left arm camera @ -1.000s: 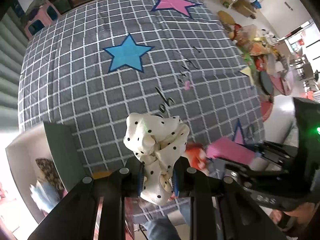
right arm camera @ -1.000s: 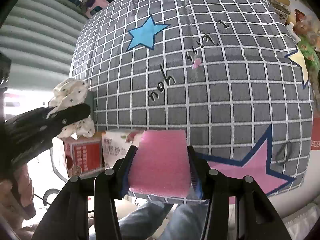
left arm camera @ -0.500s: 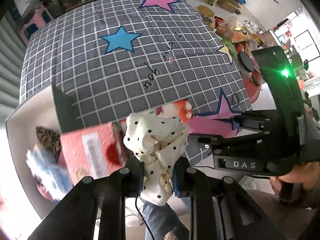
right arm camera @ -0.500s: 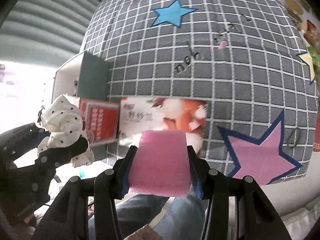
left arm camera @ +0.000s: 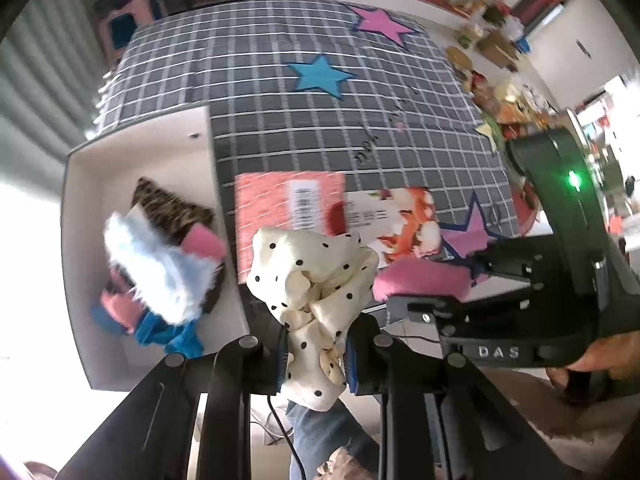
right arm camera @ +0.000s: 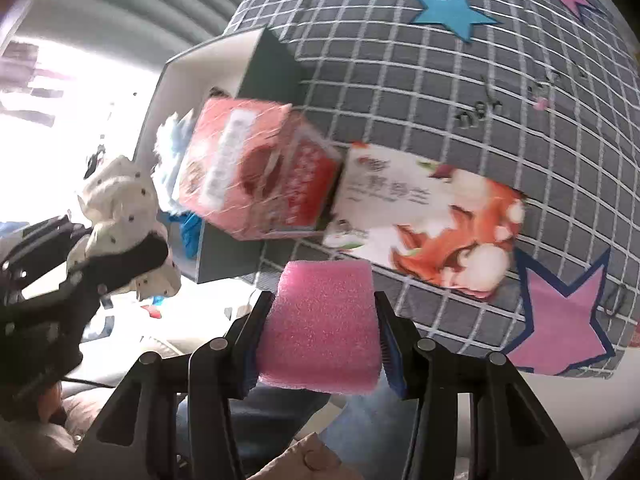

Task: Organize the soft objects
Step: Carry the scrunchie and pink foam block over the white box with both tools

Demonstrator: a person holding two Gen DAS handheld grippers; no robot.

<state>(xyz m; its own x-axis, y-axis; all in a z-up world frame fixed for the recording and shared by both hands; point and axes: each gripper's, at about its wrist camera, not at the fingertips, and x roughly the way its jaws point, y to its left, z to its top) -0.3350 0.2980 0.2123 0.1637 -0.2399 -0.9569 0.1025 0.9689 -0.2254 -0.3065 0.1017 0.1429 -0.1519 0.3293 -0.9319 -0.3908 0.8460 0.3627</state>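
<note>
With the left gripper clamped on the polka-dot scrunchie and the right gripper clamped on the pink sponge, the transport step appears underway; next, each load likely needs carrying over the white box, ahead-left of both grippers, before release.

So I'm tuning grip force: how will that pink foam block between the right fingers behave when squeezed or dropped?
The pink foam block looks porous, so it is probably very light and compressible. Its sides seem slightly pinched where the right gripper clamps it, suggesting little force is needed. Flat-faced, it should land without rolling in the white box.
</note>
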